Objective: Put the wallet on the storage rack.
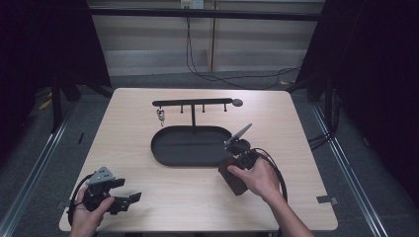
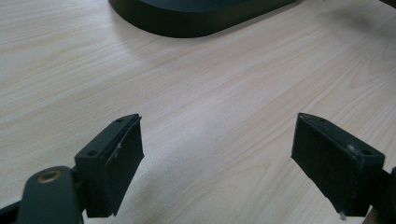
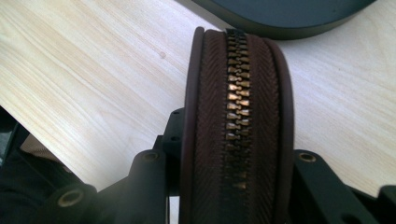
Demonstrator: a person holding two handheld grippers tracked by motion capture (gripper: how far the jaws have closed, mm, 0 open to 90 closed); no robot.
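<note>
A: What have you got in your right gripper (image 1: 236, 159)?

B: You've got a brown zippered case (image 3: 237, 130) clamped between its jaws. In the right gripper view the two black jaws press on either side of it, with the brass zipper (image 3: 235, 100) running straight up the middle, edge-on to the camera.

A: Where is the case relative to the black oval tray (image 1: 163, 153)?

B: Just beside the tray's near right end. In the high view the case (image 1: 233, 178) sits under your right hand (image 1: 258, 177), close to the tray's rim, over the wooden table (image 1: 168, 197). I can't tell from the pictures whether its bottom touches the table.

A: And your left gripper (image 1: 126, 191)?

B: Its jaws stand wide apart with nothing between them. In the left gripper view you see bare wood between the two pads (image 2: 122, 161), and the tray's rim (image 2: 187, 23) farther ahead. It is well away from the tray, toward the table's near left corner, held in your left hand (image 1: 89, 212).

A: Anything else by the tray?

B: A black hook rack (image 1: 192, 102) rises on a post from the tray's far side, with a small metal piece (image 1: 160, 116) hanging near its left end.
</note>
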